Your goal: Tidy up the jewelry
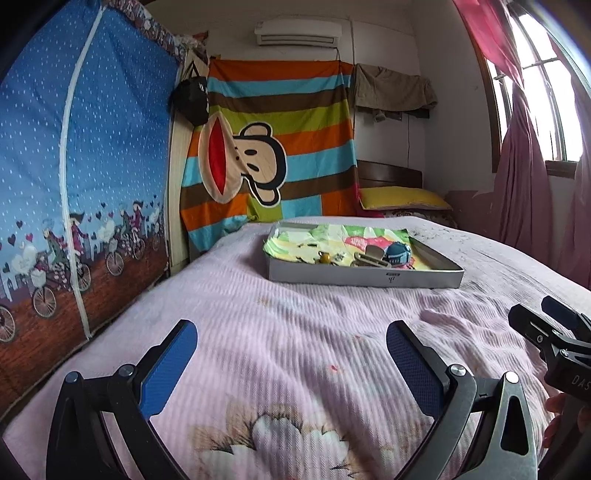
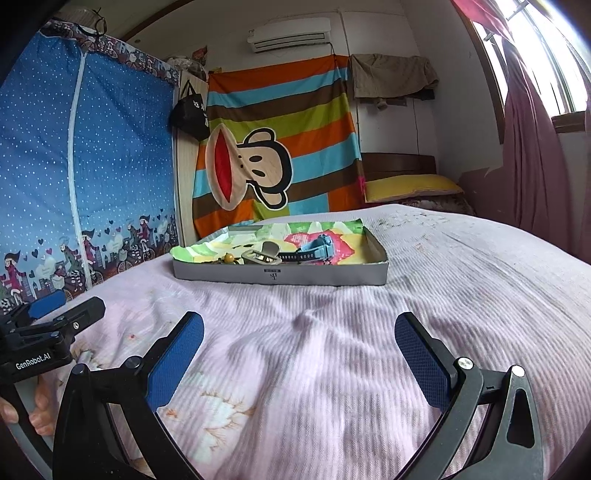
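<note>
Both grippers are hovering over the pink blanket [image 2: 332, 332], left gripper [image 1: 291, 354] and right gripper [image 2: 299, 343] spread wide, holding nothing. The grey tray [image 2: 280, 275] is sitting mid-bed with the blue watch [image 2: 314, 247] inside, lying crosswise in the right view. Only the left view is showing the watch [image 1: 397, 253] bunched up.

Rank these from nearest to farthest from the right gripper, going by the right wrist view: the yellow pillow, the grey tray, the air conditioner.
1. Grey tray, straight ahead of the right gripper on the pink bedspread.
2. Yellow pillow, beyond the tray to the right, at the head of the bed.
3. Air conditioner, high on the far wall.
</note>
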